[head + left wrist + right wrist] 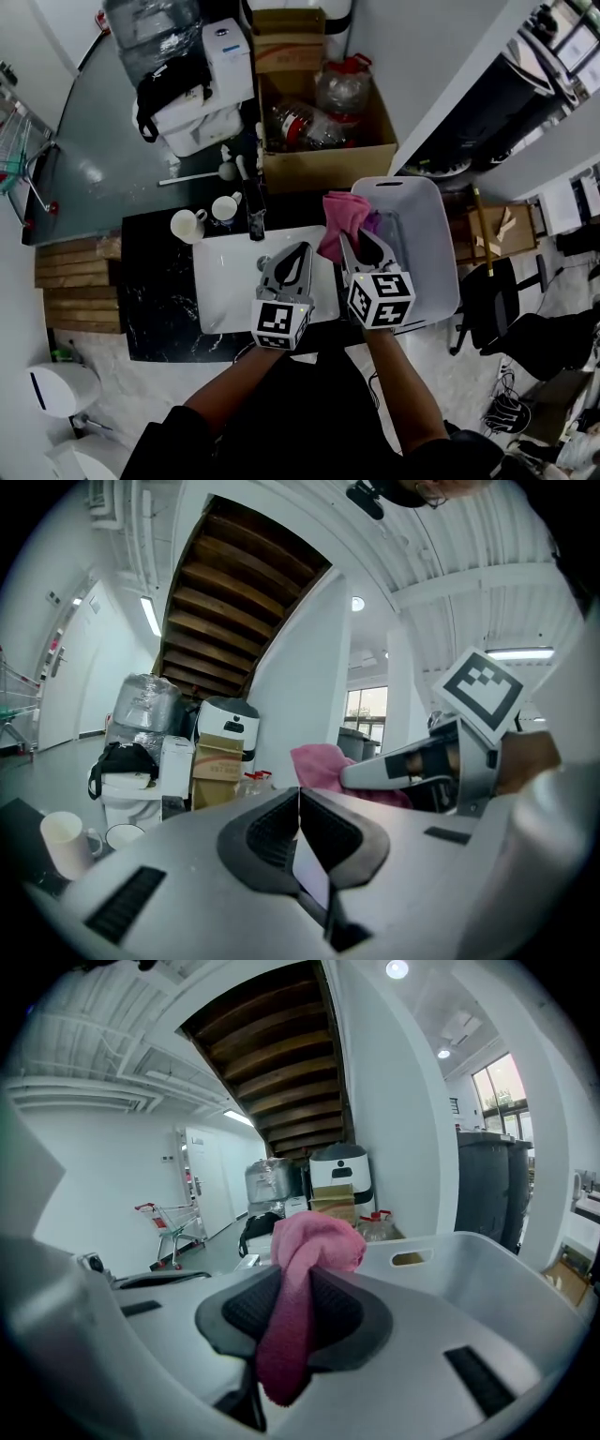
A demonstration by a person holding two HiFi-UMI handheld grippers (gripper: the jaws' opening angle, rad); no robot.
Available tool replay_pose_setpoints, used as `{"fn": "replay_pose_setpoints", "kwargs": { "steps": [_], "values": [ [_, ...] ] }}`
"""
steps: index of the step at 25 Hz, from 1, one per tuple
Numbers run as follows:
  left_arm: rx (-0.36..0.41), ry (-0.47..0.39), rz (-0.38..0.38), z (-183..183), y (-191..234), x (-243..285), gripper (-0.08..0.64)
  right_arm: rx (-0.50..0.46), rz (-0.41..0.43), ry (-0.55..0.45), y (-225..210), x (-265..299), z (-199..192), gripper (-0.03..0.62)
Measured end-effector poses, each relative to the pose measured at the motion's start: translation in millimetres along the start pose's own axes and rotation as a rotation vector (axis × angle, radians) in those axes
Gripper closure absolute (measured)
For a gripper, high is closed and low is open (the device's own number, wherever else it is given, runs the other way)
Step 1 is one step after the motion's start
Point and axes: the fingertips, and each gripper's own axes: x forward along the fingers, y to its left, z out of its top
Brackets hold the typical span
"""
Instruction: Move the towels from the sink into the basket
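Right tongs (292, 1283) clamped on fluffy pink towel (314, 1241), cloth drooping between pads. Left tongs (300, 803) closed, nothing between them. Head view alone places it: towel hangs at left rim of white plastic basket (429, 246), beside white sink (225, 281) set in black counter (150, 300). Basket interior roomy beyond towel. White mug (187, 225) at sink's back-left corner.

- White plastic basket (427, 244) stands just right of the white sink (225, 281).
- Pink towel (339, 223), bunched, hangs pinched in the right gripper (291, 1307) over the basket's left rim.
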Motion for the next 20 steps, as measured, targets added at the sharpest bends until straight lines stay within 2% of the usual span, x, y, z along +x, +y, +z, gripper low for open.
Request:
{"fn": "replay_pose_setpoints", "kwargs": {
  "steps": [6,13,20],
  "values": [
    [-0.008,-0.015,0.066,4.5,-24.6,17.7,0.545,-0.006,0.051,0.011,-32.1,-9.7,1.2,0.486],
    [0.000,-0.023,0.108,4.9,-51.5,38.4,0.545,-0.006,0.086,0.029,-68.4,-13.1,-6.7,0.486],
    [0.009,-0.041,0.161,6.2,-65.5,47.0,0.546,-0.022,0.111,0.074,-96.3,-7.3,-26.0,0.486]
  ]
}}
